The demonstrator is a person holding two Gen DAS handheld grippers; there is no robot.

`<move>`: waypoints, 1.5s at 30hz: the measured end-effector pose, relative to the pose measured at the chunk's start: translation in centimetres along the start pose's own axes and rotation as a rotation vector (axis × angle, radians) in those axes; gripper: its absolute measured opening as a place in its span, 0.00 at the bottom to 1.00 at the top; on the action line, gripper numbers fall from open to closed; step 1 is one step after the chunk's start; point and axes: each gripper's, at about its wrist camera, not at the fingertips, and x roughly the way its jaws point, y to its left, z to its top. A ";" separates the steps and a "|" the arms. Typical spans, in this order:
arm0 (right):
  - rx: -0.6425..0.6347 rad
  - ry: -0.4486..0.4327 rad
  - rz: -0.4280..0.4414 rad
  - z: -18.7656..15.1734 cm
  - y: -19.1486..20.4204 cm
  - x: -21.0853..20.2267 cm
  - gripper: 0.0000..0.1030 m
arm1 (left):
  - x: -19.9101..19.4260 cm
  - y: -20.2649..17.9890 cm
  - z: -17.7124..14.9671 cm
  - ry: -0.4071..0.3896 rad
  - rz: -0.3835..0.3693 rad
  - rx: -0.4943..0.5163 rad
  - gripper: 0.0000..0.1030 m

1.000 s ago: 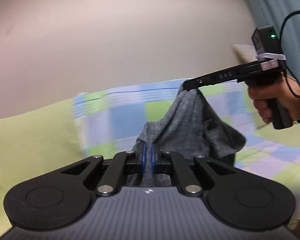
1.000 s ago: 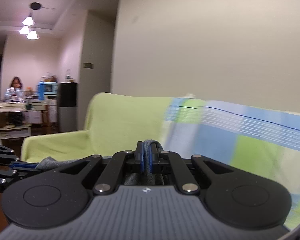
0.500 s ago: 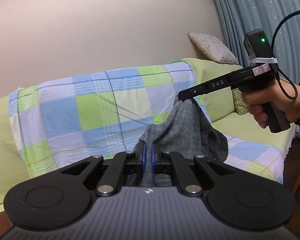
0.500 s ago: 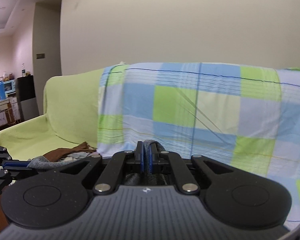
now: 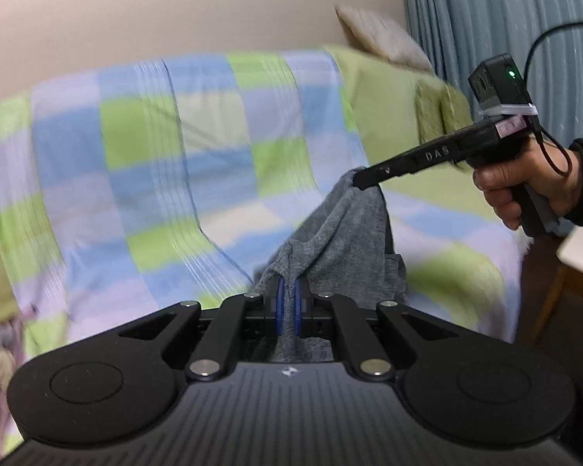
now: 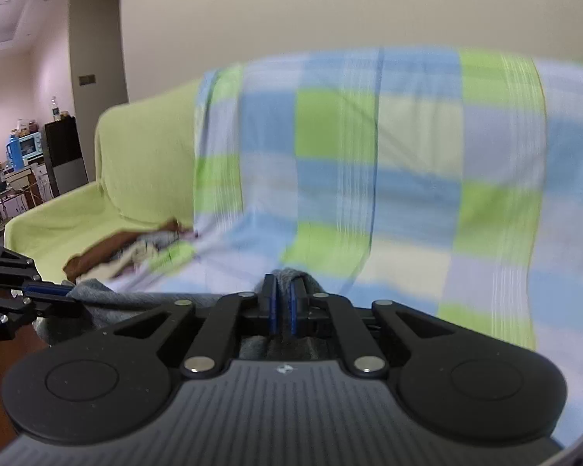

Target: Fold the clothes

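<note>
One gray garment hangs in the air in front of the sofa, held up at two spots. The left gripper has its jaws pressed almost together on one edge of the gray cloth, which fills the thin slit between the blue pads. The right gripper pinches another edge, higher up and closer to the sofa's right arm. In its own view the right gripper has its jaws just starting to part, with a fold of the gray cloth between them and the pads touching it. A hand in a dark sleeve holds the right gripper's handle.

The cloth sags between the two grips, and its bottom edge hangs free above the sofa seat.

One checked blanket in blue, green and white covers the middle of the sofa, back and seat. The seat under the garment is wide and flat. At the sofa's left end lies one small pile of clothes, brown and pale. Two cushions show at the right end: a pale one on top of the back and a green one below it. A blue curtain hangs behind the right arm.
</note>
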 end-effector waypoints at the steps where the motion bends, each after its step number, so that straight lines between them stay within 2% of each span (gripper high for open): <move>1: 0.026 0.019 0.003 -1.0 -0.3 0.0 0.07 | 0.0 -0.6 -0.5 0.032 -0.022 0.010 0.03; 2: 0.051 0.046 0.006 -2.4 -0.5 -0.2 0.10 | 0.0 -1.1 -1.0 0.060 -0.044 0.016 0.04; 4: 0.067 0.098 0.017 -4.4 -0.5 -0.6 0.14 | -0.4 -1.6 -1.9 0.098 -0.083 0.020 0.12; 6: 0.070 0.170 0.051 -6.4 -0.7 -1.4 0.27 | -1.0 -1.7 -2.5 0.125 -0.117 0.006 0.18; 7: 0.071 0.187 0.058 -7.2 -0.9 -1.9 0.30 | -1.4 -1.4 -2.6 0.128 -0.119 -0.008 0.22; 8: 0.071 0.194 0.060 -7.7 -1.1 -2.4 0.32 | -1.8 -1.0 -2.5 0.125 -0.110 -0.021 0.30; 10: 0.103 0.176 0.063 -8.5 -2.1 -3.7 0.34 | -2.2 0.0 -1.7 0.116 -0.085 -0.035 0.32; 13: 0.203 0.098 0.031 -9.2 -4.6 -5.5 0.37 | -1.3 1.7 0.2 0.089 -0.042 -0.039 0.37; 15: 0.229 0.078 -0.006 -9.3 -5.8 -5.6 0.39 | 1.0 2.7 1.6 0.088 -0.026 -0.024 0.43; 17: 0.235 0.068 -0.036 -9.2 -7.0 -5.3 0.40 | 3.5 3.7 2.5 0.100 -0.020 -0.014 0.44; 19: 0.205 0.080 -0.049 -8.7 -8.1 -4.1 0.42 | 7.0 4.9 2.6 0.134 -0.031 -0.026 0.45; 21: 0.172 0.105 -0.050 -8.1 -9.5 -2.0 0.48 | 10.7 6.3 2.5 0.179 -0.038 -0.039 0.52; 23: 0.141 0.127 -0.041 -7.7 -10.6 -0.2 0.54 | 13.8 7.4 2.0 0.223 -0.049 -0.047 0.55; 25: 0.098 0.155 -0.020 -7.2 -11.5 2.0 0.55 | 16.5 8.7 1.3 0.276 -0.068 -0.072 0.58; 27: 0.037 0.197 0.053 -6.9 -12.3 4.9 0.55 | 19.2 10.3 0.1 0.336 -0.095 -0.123 0.65; 29: -0.019 0.236 0.111 -6.7 -12.9 7.5 0.55 | 20.2 11.1 -0.8 0.358 -0.152 -0.171 0.63; 31: -0.065 0.263 0.132 -6.7 -13.4 9.4 0.55 | 20.1 11.2 -1.4 0.341 -0.198 -0.188 0.50; 33: -0.079 0.282 0.151 -6.9 -13.9 11.2 0.55 | 19.5 11.0 -1.9 0.319 -0.204 -0.184 0.18; 34: -0.057 0.279 0.172 -7.0 -14.2 11.5 0.54 | 18.9 10.8 -2.0 0.303 -0.196 -0.172 0.14; 35: -0.026 0.274 0.200 -7.2 -14.4 11.8 0.41 | 18.1 10.5 -2.1 0.285 -0.182 -0.155 0.12; 36: 0.005 0.268 0.228 -7.4 -14.6 12.1 0.23 | 17.2 10.3 -2.1 0.261 -0.170 -0.145 0.11; 40: 0.002 0.203 0.175 -7.8 -13.5 9.4 0.18 | 12.8 9.2 -1.1 0.133 -0.126 -0.115 0.10; 45: -0.070 0.040 0.034 -5.9 -9.4 1.2 0.18 | 9.1 7.3 3.0 -0.003 -0.087 -0.006 0.10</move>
